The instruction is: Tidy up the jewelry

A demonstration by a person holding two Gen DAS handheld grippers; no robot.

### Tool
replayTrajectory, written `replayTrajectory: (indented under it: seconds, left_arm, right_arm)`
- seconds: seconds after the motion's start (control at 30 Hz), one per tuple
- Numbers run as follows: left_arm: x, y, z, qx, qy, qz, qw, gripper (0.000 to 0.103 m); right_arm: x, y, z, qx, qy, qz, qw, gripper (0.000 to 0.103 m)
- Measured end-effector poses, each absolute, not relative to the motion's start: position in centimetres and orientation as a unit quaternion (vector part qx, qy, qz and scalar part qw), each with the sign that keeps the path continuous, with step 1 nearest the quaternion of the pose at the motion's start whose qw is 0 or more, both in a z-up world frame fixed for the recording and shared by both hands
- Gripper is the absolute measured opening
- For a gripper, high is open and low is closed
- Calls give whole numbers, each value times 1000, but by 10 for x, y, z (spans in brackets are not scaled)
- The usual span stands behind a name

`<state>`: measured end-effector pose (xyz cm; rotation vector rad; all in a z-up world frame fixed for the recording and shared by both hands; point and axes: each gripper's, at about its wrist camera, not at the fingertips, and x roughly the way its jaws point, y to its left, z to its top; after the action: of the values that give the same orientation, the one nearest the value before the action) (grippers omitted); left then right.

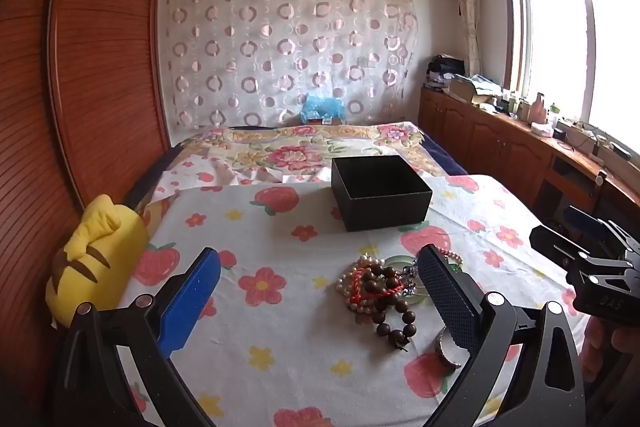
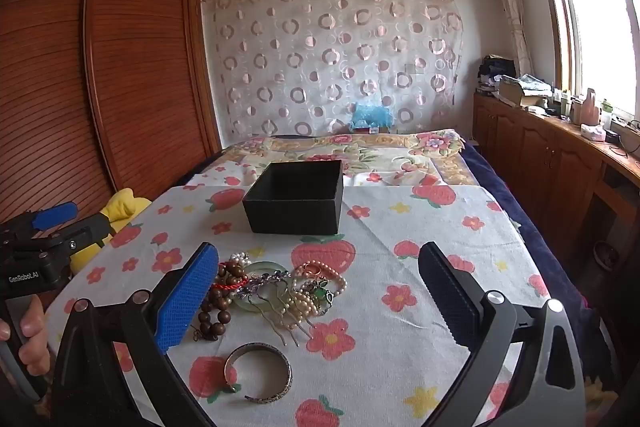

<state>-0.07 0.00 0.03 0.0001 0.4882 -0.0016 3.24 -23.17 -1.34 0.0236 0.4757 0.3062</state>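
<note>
progress: none yet | box (image 2: 294, 197) empty | jewelry pile (image 2: 276, 291) and bangle (image 2: 258, 373) on desk (image 2: 400, 355) | left gripper (image 1: 320, 303), right gripper (image 2: 320, 299) wide, holding nothing

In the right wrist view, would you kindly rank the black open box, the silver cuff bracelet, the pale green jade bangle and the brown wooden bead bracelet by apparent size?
1. Black open box, clearly largest.
2. Silver cuff bracelet, though it lies nearest the camera.
3. Pale green jade bangle and brown wooden bead bracelet: both partly hidden, too close to rank.
</note>
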Motion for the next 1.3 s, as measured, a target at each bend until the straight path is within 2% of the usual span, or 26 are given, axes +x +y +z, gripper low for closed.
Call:
replayTrajectory:
  seconds: [1.3]
  left_arm:
    - [0, 0, 0, -2, 245, -1, 970, 95]
  right_arm:
    - [32, -232, -13, 11, 235, 151, 960, 100]
